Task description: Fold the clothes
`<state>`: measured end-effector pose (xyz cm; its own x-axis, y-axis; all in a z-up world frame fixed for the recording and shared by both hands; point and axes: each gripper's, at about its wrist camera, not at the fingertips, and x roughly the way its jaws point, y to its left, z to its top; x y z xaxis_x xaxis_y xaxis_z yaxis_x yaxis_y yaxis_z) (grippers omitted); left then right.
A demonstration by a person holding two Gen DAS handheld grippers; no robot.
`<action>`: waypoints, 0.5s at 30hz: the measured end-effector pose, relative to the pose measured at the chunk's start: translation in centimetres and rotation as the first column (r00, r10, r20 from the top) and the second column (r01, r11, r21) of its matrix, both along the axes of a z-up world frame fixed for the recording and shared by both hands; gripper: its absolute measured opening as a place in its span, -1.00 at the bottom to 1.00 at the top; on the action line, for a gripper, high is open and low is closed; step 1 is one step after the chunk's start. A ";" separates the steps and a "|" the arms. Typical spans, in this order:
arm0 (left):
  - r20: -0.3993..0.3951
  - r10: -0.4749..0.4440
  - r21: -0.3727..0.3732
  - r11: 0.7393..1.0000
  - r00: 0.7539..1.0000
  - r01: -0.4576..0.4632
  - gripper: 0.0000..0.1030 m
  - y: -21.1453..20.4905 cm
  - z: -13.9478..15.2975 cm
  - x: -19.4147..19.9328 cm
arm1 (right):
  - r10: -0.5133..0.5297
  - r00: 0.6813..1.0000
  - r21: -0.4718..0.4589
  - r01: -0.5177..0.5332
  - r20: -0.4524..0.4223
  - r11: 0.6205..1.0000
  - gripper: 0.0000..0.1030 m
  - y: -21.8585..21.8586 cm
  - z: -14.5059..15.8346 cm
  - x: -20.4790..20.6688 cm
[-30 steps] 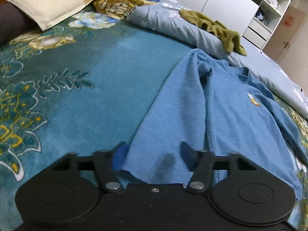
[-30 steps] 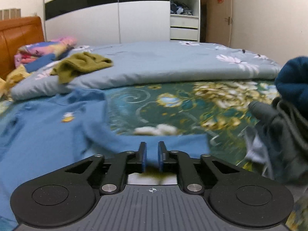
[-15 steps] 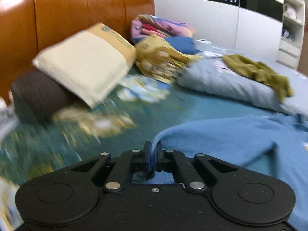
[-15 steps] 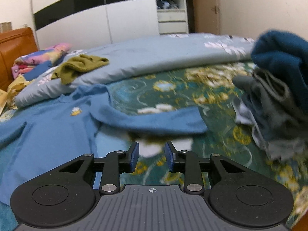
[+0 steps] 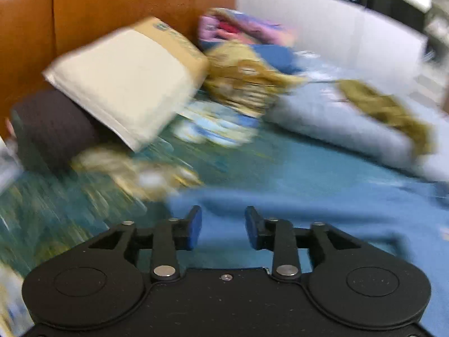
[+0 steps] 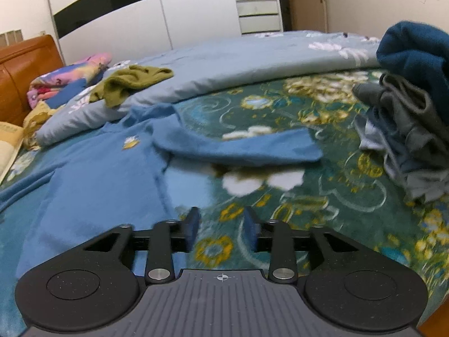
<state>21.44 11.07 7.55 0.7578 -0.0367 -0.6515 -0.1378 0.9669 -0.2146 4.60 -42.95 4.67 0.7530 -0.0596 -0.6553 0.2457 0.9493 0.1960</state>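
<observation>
On teal floral bedspread: blue sweatshirt

One blue sweatshirt (two pillows)

Blue sweater lies flat, sleeve outstretched.

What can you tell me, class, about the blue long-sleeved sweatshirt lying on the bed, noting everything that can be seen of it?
The blue long-sleeved sweatshirt is soft knit fabric, a mid blue, with a small yellow and white badge on its chest. It lies front up and fairly flat on the teal floral bedspread. One sleeve is stretched sideways across the bedspread, its cuff end loose. The collar end reaches the folded pale blue quilt. Neither gripper holds it; the right gripper hovers by its hem, jaws opening and empty.
</observation>
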 end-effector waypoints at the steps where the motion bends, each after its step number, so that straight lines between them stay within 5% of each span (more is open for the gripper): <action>1: -0.005 -0.076 -0.080 0.994 0.997 0.075 -0.03 -0.8 -0.3 -1.7 | 0.012 1.000 0.013 -0.012 -0.002 1.000 -0.25 0.3 -0.2 -0.2; 4: -0.032 -0.245 -0.205 0.951 0.969 0.233 -0.04 -4.3 -2.3 -6.7 | 0.049 0.998 0.031 -0.048 -0.032 0.998 -0.25 1.5 -1.3 -0.2; 7: -0.051 -0.321 -0.296 0.909 0.946 0.293 -0.06 -6.9 -4.6 -9.5 | 0.031 0.999 0.054 -0.028 -0.044 0.998 -0.25 2.1 -2.1 0.1; 15: -0.088 -0.439 -0.359 0.851 0.894 0.383 -0.06 -11.6 -6.0 -9.9 | -0.066 0.995 0.157 0.077 -0.077 0.985 -0.26 2.0 -4.2 0.6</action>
<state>11.49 -0.53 1.59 0.5118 -0.5513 -0.6589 0.1971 0.8218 -0.5346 5.21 -40.99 0.42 0.7018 -0.0021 -0.7124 0.3306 0.8867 0.3231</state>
